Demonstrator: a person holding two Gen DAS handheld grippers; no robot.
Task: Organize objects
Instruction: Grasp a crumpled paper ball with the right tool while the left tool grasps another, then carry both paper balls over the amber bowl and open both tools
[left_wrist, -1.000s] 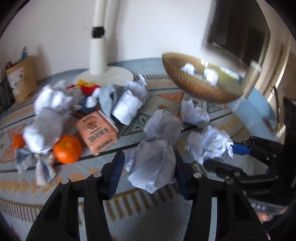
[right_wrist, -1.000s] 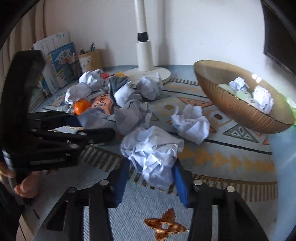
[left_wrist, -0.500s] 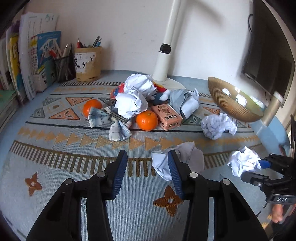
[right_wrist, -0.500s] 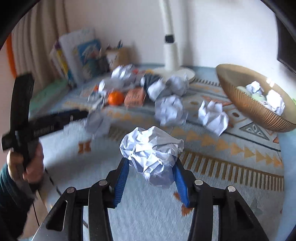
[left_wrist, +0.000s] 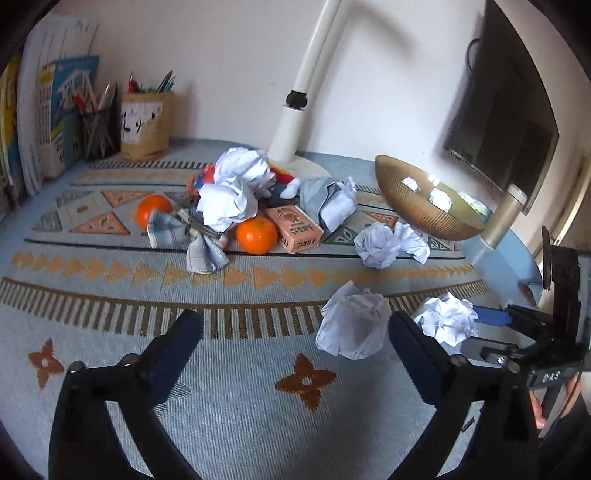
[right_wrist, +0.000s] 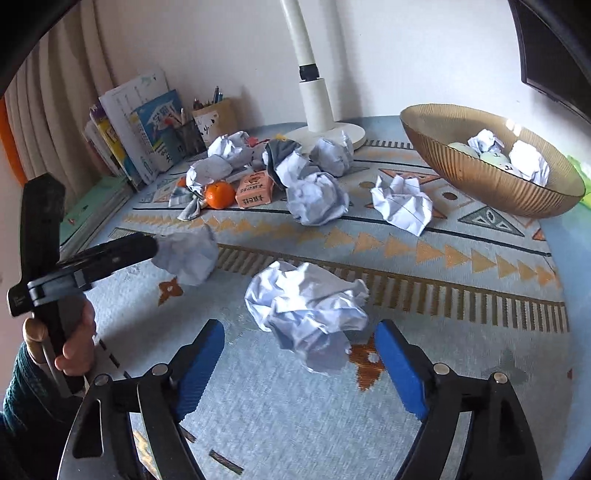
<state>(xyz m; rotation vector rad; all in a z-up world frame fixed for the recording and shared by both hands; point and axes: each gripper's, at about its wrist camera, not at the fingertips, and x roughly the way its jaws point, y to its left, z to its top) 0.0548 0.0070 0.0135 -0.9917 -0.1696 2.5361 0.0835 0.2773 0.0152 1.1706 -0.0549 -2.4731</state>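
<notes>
My left gripper (left_wrist: 291, 328) is open. A crumpled paper ball (left_wrist: 352, 325) lies on the patterned mat beside its right finger. My right gripper (right_wrist: 299, 347) is open too, with a white crumpled paper ball (right_wrist: 306, 314) between and just ahead of its blue fingers. That ball also shows in the left wrist view (left_wrist: 445, 319), at the right gripper's tip. The left gripper's ball shows in the right wrist view (right_wrist: 188, 254). A ribbed gold bowl (right_wrist: 476, 173) at the back right holds several paper balls.
More paper balls (right_wrist: 317, 197), two oranges (left_wrist: 256, 234), a pink carton (left_wrist: 297, 229), checked cloth (left_wrist: 170, 229) and a toy lie mid-mat. A white lamp stand (right_wrist: 317, 99), pen holders (left_wrist: 146, 125) and books (right_wrist: 147, 125) line the back. The table edge is right of the bowl.
Both grippers pulled back from the pile to the mat's front, each carrying a paper ball. Both have now opened and the balls rest on the mat.
</notes>
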